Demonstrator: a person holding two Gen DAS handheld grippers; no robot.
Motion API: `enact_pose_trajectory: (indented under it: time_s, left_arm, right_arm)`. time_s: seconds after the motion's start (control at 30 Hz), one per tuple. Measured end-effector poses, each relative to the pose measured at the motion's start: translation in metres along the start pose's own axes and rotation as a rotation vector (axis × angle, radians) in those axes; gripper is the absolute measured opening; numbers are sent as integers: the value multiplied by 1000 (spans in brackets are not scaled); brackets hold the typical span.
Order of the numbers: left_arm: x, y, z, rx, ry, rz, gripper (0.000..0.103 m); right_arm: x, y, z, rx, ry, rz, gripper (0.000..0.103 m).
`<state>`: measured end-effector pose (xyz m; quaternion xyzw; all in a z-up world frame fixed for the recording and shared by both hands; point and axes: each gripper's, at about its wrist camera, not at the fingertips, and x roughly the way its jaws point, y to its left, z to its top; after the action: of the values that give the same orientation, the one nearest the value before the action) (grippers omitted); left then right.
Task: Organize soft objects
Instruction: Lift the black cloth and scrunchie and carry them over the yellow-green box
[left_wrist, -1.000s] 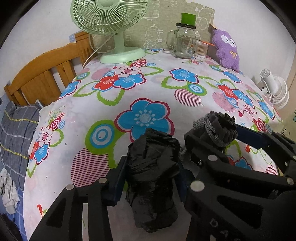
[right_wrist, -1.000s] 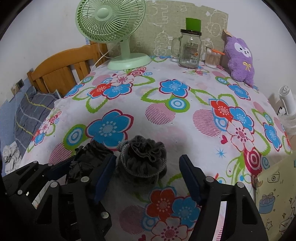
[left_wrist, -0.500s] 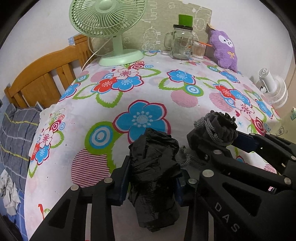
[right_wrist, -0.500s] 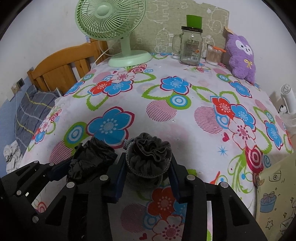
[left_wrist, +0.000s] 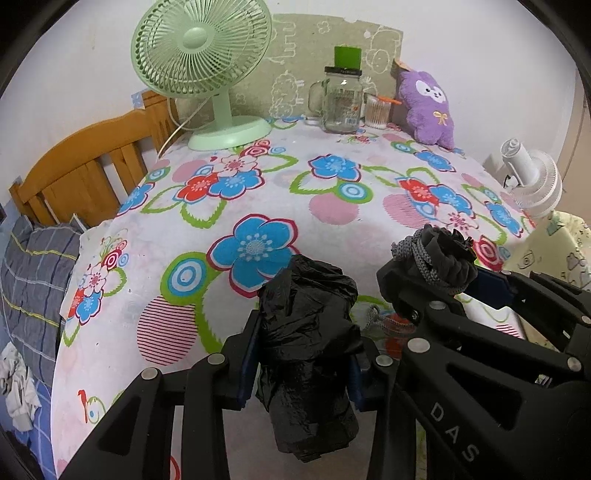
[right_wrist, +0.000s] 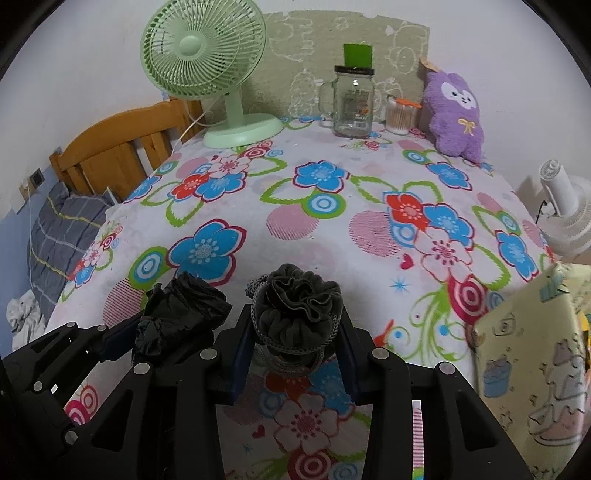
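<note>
1. My left gripper (left_wrist: 301, 363) has its jaws clamped on the crumpled black plastic bag (left_wrist: 308, 354); the blue pads bite into both its sides, narrowed most of the way, and its tail hangs below them.
2. My right gripper (right_wrist: 293, 354) has its jaws pinched around the grey drawstring pouch (right_wrist: 295, 314), ruffled mouth up, cord looped round its neck. These jaws have just been closing, and the pouch sits squeezed between them.
3. Both bundles are side by side at the near edge of the desk (right_wrist: 332, 229), well apart from the green fan (right_wrist: 207, 66) at the far end; the bag is on the fan's side of the pouch.
4. Beyond them the flowered cloth lies bare up to the fan, with the glass jar (right_wrist: 352, 107) and purple plush (right_wrist: 452, 114) further along the back wall from the fan.
5. My call: this is the lift-and-carry. Doing it well means keeping both grips steady, since soft stuff slips; raising both evenly so the dangling bag tail and loose cord clear the cloth; and keeping my hands from knocking together.
</note>
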<state>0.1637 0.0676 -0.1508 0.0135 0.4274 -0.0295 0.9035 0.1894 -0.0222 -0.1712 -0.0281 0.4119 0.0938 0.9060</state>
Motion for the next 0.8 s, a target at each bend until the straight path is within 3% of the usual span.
enact_pose_trajectory:
  time_s: [0.8]
  left_arm:
    - [-80, -44, 9, 31, -140, -6, 40]
  right_arm:
    - [-96, -27, 1, -4, -145, -22, 44]
